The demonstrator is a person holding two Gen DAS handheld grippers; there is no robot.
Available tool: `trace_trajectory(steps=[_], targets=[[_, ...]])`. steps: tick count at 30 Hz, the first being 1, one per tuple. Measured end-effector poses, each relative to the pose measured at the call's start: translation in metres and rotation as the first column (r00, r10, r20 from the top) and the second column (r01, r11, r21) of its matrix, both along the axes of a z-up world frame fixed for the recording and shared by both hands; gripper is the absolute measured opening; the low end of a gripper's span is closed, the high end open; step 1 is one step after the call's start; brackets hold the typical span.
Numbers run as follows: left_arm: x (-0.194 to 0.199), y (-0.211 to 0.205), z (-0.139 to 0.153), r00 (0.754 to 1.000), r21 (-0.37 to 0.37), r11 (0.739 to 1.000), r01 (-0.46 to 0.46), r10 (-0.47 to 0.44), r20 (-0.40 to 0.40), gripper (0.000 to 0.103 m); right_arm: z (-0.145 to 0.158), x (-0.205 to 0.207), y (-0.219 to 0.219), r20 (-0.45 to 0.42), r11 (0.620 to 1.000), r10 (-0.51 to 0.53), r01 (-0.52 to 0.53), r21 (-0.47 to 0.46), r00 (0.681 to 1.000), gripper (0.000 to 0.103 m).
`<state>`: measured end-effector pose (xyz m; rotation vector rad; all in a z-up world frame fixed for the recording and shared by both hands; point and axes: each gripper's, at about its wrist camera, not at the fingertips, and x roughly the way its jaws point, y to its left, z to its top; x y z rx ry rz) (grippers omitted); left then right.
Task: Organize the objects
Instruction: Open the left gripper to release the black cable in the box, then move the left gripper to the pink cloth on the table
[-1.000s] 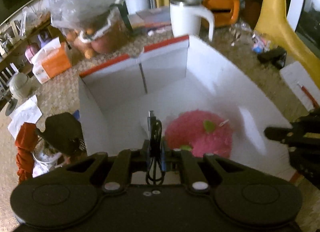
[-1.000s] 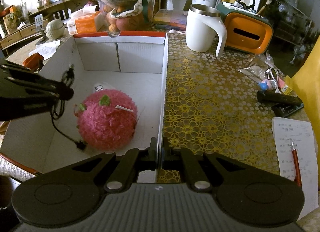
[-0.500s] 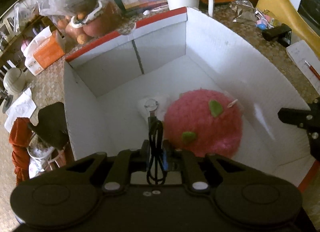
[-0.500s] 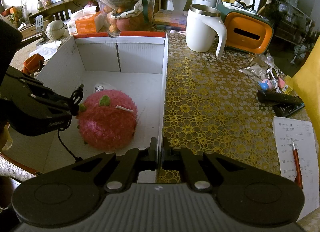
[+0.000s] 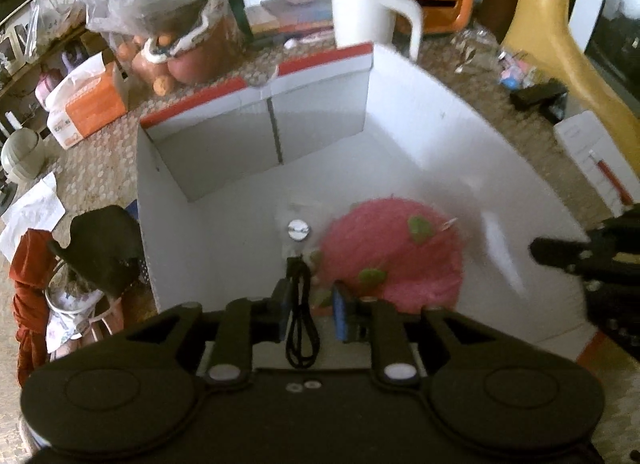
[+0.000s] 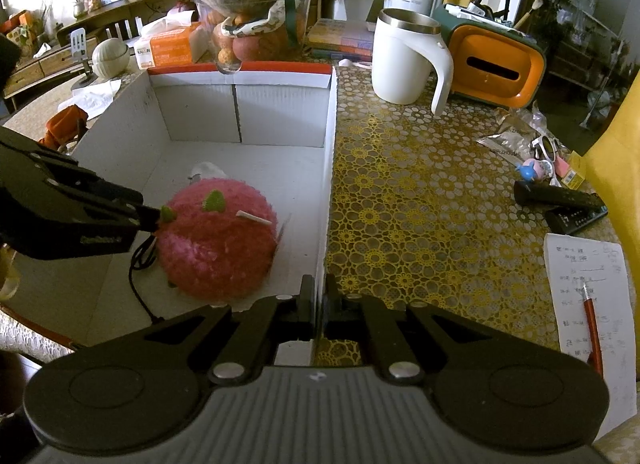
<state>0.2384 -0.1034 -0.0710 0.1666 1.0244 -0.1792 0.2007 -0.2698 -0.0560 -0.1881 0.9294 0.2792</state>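
Cluttered tabletop with a gold floral cloth [image 6: 420, 200] is carrying a white box [image 6: 280, 116], a mug [image 6: 404, 60] and an orange case [image 6: 496, 64]. Inside the box, a pink plush [image 6: 216, 240] is lying near the front wall. The left gripper [image 5: 310, 300] is hanging over the box beside the plush, its jaws opening around a coiled black cable [image 5: 300, 312]; the coil is leaning against the left pad while the right pad is standing clear, so the grip is judged to be letting go. The right gripper [image 6: 318, 304] is pinching the box's right wall, jaws fully closed on the cardboard, apparently steadying it. Risks, as judged: the cable's loops may be catching on the left pad and lifting out with the gripper as it withdraws; the loose tail, trailing toward the front wall in the right view, may be dragging over the rim; a low retreat may be nudging the plush; and pulling on the pinched wall may be tilting or sliding the light box.
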Motion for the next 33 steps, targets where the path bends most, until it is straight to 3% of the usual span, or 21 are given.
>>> trace_trajectory(steps=[12,22,33], targets=[[-0.025,0.015,0.037,0.995,-0.111,0.994,0.004,0.008,0.104,0.022,-0.001,-0.001,0.001,0.0,1.0,-0.002,0.002,-0.006,1.0,0.003],[-0.047,0.041,0.05,0.989,-0.178,0.984,-0.021,0.046,0.139,0.034,-0.002,-0.002,0.001,-0.002,1.0,-0.003,0.003,-0.02,1.0,0.003],[-0.071,0.082,0.047,0.98,-0.182,0.978,-0.106,0.134,0.148,0.046,-0.002,-0.003,0.004,-0.003,1.0,0.001,-0.001,-0.029,1.0,0.003]])
